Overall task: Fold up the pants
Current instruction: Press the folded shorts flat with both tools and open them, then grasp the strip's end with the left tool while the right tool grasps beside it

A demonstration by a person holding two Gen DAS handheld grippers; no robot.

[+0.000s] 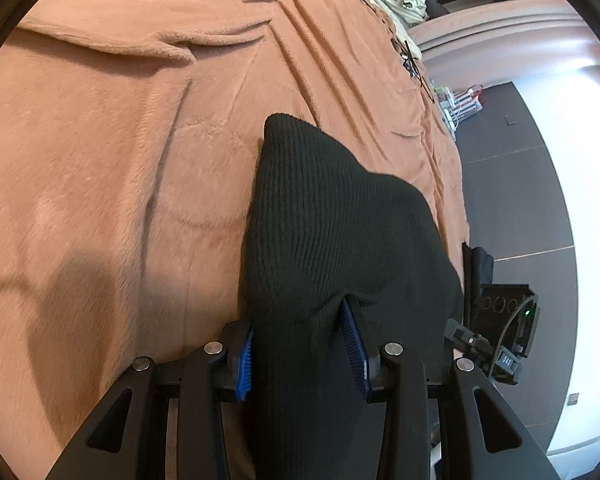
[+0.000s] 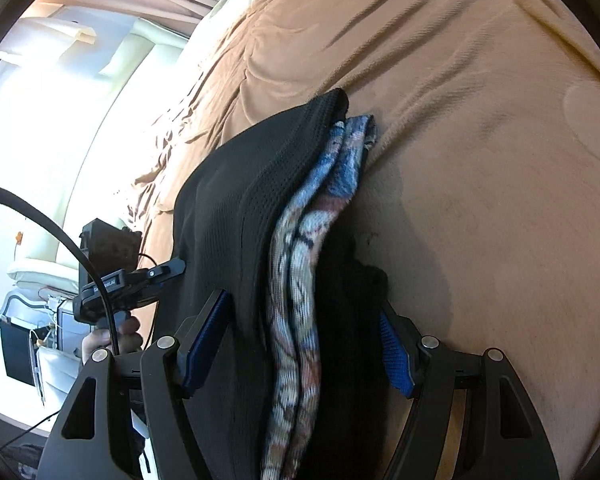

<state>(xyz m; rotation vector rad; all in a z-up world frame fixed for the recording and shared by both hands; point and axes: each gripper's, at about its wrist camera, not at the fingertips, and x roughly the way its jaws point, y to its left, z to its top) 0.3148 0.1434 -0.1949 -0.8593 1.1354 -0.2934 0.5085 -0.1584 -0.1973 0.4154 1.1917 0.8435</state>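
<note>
The left gripper [image 1: 304,344] has its blue pads [image 1: 354,344] pressed into a bunched fold of the black pants [image 1: 332,216], jaws partly closed on the cloth. The ribbed black fabric rises from the jaws toward twelve o'clock and ends in a blunt corner over the tan blanket [image 1: 120,152]. At three o'clock of this gripper the other tool's black body shows, with small pale lettering too blurred to read.

The right gripper [image 2: 304,340] stands wider, its blue pads [image 2: 206,332] closed on a thick stack: black mesh-textured pants fabric [image 2: 252,184] on the nine o'clock side, a blue, white and rust patterned band [image 2: 300,260] running up the middle, and darker cloth toward three o'clock. The stack peaks at twelve o'clock over the same blanket. At nine o'clock a hand [image 2: 108,336] holds the left tool's handle; a pale label on that tool cannot be read.

A wire basket [image 1: 460,100] on the dark floor at two o'clock in the left wrist view holds things too small to identify.
</note>
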